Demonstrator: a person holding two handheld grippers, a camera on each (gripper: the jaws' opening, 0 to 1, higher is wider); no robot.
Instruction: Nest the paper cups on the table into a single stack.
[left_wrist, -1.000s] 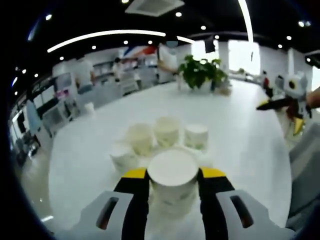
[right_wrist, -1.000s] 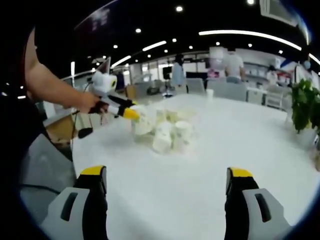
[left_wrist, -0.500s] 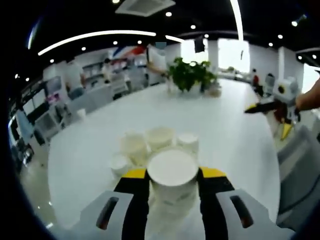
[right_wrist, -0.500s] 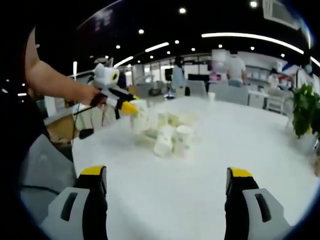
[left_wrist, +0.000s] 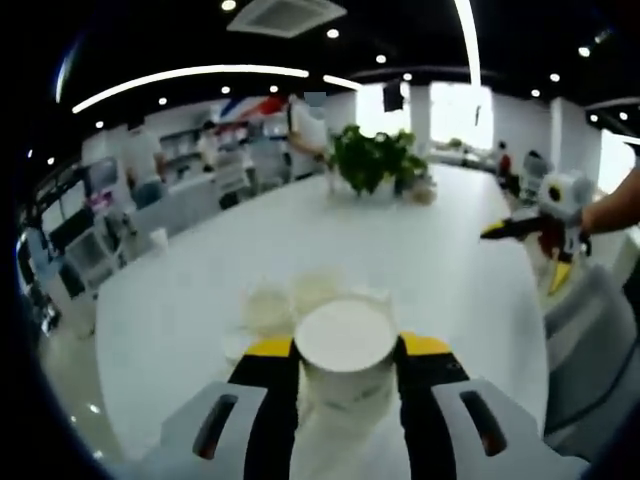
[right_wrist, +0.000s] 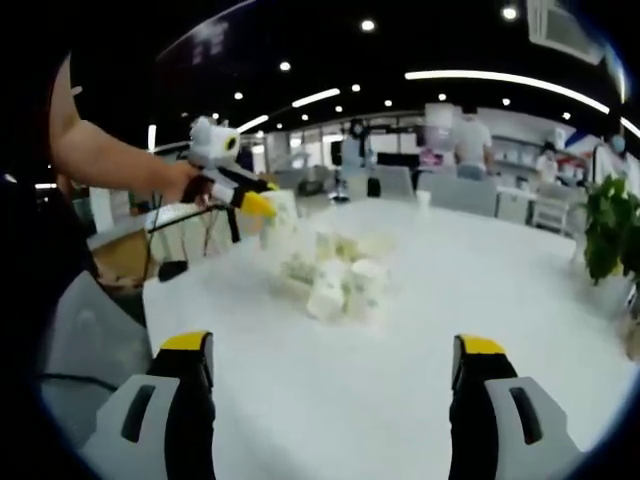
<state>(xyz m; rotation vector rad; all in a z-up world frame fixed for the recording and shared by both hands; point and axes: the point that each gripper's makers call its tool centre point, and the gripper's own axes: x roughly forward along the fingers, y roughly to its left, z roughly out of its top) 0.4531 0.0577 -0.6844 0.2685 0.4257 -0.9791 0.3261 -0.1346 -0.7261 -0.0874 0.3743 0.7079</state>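
My left gripper (left_wrist: 346, 348) is shut on a white paper cup (left_wrist: 346, 345) and holds it above the white table (left_wrist: 440, 270). Beyond the held cup, several loose paper cups (left_wrist: 290, 300) stand clustered on the table, blurred. In the right gripper view the left gripper (right_wrist: 262, 208) hangs over the same cluster of cups (right_wrist: 340, 275) with the held cup (right_wrist: 281, 215) at its tip. My right gripper (right_wrist: 335, 350) is open with nothing between its jaws, low over the near part of the table. It also appears far right in the left gripper view as the right gripper (left_wrist: 520, 228).
A potted plant (left_wrist: 375, 160) stands at the far end of the table. A grey chair back (left_wrist: 590, 350) is at the right edge. People stand among desks in the background. A person's arm (right_wrist: 110, 165) reaches in from the left.
The left gripper has lifted the held cup higher above the cluster; the loose cups sit lower and more hidden behind it. The right gripper has stayed put.
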